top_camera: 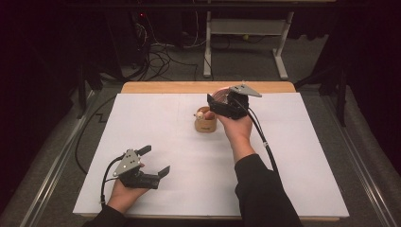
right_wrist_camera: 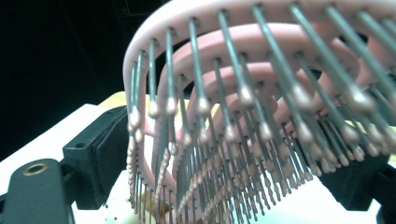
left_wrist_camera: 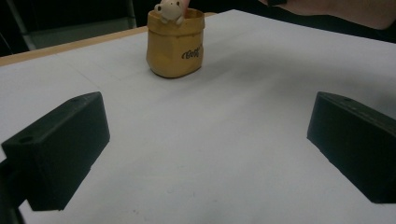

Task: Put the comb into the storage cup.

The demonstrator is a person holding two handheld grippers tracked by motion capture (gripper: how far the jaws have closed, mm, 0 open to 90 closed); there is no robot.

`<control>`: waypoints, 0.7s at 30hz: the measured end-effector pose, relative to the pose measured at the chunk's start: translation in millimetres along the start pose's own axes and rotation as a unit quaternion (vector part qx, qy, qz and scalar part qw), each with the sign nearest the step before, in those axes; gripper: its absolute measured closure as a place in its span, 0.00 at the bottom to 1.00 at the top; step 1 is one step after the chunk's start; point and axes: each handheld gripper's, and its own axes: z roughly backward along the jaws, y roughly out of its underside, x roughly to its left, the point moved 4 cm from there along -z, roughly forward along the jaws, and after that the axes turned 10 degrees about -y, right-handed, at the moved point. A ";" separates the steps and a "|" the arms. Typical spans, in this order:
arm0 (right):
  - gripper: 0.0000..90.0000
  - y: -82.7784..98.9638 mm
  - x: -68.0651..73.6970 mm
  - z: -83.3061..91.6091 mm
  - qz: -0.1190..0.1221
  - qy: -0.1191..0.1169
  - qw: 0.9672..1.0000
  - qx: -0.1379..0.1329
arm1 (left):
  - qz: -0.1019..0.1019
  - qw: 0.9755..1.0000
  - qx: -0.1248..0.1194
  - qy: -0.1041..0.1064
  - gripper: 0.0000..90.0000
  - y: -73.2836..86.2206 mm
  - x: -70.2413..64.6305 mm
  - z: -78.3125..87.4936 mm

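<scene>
Right gripper view, nearest to its lens, shows a pink hairbrush (right_wrist_camera: 261, 93) with grey bristles that end in small pale balls; it stands between the two black jaws of the right gripper (right_wrist_camera: 224, 182). The jaws are partly apart, and I cannot tell if their pads press on the brush or only stand beside it. In the high view the right gripper (top_camera: 222, 105) is held above and just beside a small tan pouch (top_camera: 205, 124), and the pink brush (top_camera: 218, 96) shows at its far side. A small white figure (top_camera: 200, 114) sits at the rim of the pouch (its shape is too small to read well).

The left gripper (top_camera: 153, 161) lies low at the near left part of the white table cover (top_camera: 293, 156), with its jaws spread wide and nothing between them. In the left gripper view, straight ahead of these jaws and well apart from them, stands the tan pouch (left_wrist_camera: 175, 44) with dark printed letters, and the white figure (left_wrist_camera: 169, 10) looks over its edge.
</scene>
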 end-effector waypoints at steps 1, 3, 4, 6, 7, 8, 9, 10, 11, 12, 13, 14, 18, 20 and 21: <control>0.15 0.0 -0.9 0.5 -0.003 0.001 1.000 0.001 | 0.000 1.000 0.000 0.000 0.00 0.0 -0.1 0.0; 0.14 0.0 -2.3 1.4 -0.004 0.003 1.000 0.002 | 0.000 1.000 0.000 0.000 0.00 -0.1 -0.2 0.0; 0.14 0.1 -2.9 1.8 -0.003 0.003 1.000 0.002 | 0.000 1.000 0.000 0.000 0.00 -0.1 -0.1 0.0; 0.14 0.2 -3.8 2.5 -0.005 0.005 1.000 0.003 | 0.000 1.000 -0.001 0.000 0.00 -0.1 -0.1 0.0; 0.13 0.2 -4.2 2.8 -0.004 0.006 1.000 0.002 | 0.000 1.000 -0.001 0.000 0.00 -0.1 -0.1 -0.1; 0.13 0.2 -4.5 3.2 -0.005 0.007 1.000 0.001 | 0.000 1.000 -0.001 0.000 0.00 -0.1 -0.1 -0.1; 0.13 0.4 -5.2 3.4 -0.005 0.008 1.000 0.001 | 0.000 1.000 -0.001 0.000 0.00 -0.1 -0.2 -0.1; 0.13 0.6 -5.5 3.5 -0.005 0.009 1.000 0.002 | -0.001 1.000 -0.001 0.000 0.00 -0.1 -0.3 -0.1; 0.12 1.0 -5.8 3.6 -0.006 0.009 1.000 0.003 | -0.001 1.000 0.000 0.000 0.00 0.0 -0.4 -0.2; 0.12 1.3 -6.3 3.7 -0.005 0.010 1.000 0.003 | -0.001 1.000 0.000 0.000 0.00 0.0 -0.4 -0.3; 0.12 1.7 -6.7 3.8 -0.005 0.010 1.000 0.003 | -0.001 1.000 0.000 0.000 0.00 -0.1 -0.4 -0.3; 0.12 2.1 -6.9 3.9 -0.006 0.011 1.000 0.003 | -0.001 1.000 -0.001 0.000 0.00 -0.1 -0.4 -0.4; 0.11 3.5 -8.6 4.7 -0.007 0.011 1.000 0.004 | -0.001 1.000 -0.002 -0.001 0.00 -0.3 -0.1 0.0; 0.11 4.5 -9.7 5.0 -0.007 0.011 1.000 0.006 | -0.001 1.000 -0.001 -0.001 0.00 -0.2 0.0 0.0; 0.10 5.0 -10.3 5.2 -0.007 0.011 1.000 0.007 | -0.001 1.000 -0.001 -0.001 0.00 -0.2 0.0 0.0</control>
